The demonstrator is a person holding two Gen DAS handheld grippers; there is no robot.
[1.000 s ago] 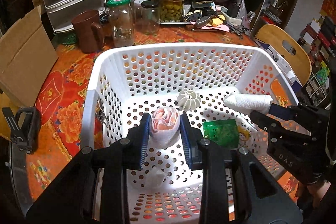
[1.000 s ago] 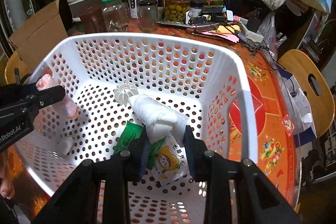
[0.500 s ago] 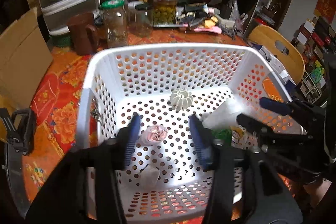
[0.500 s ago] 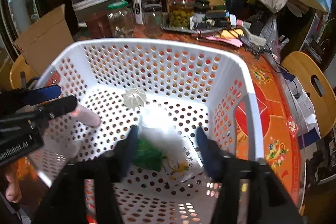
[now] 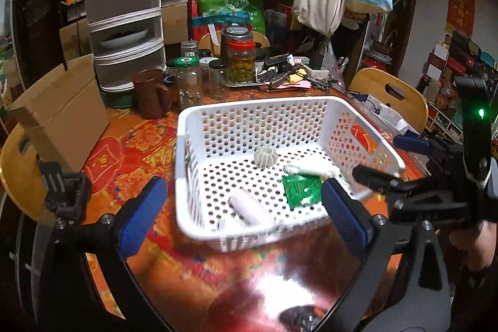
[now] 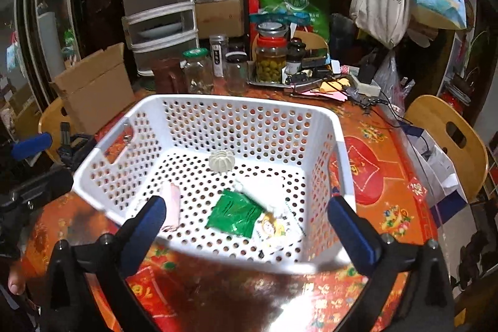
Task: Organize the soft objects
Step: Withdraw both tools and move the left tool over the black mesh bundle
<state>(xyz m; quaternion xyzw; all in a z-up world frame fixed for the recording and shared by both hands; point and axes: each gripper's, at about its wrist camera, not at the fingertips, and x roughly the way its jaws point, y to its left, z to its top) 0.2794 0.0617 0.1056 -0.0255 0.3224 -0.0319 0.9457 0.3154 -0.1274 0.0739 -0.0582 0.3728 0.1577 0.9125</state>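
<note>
Both grippers, left gripper and right gripper, just spread wide, nothing held; pink roll and white roll lie in the basket.

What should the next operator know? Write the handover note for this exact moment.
Left gripper: open, empty, jaws just opened.
Right gripper: open, empty, jaws just opened.
In the white perforated basket: pink rolled cloth near the front-left, white rolled cloth at the right, beside a green packet and a white ridged disc.
Done: both rolls lie in the basket.
Left: no other soft items visible on the table.
</note>
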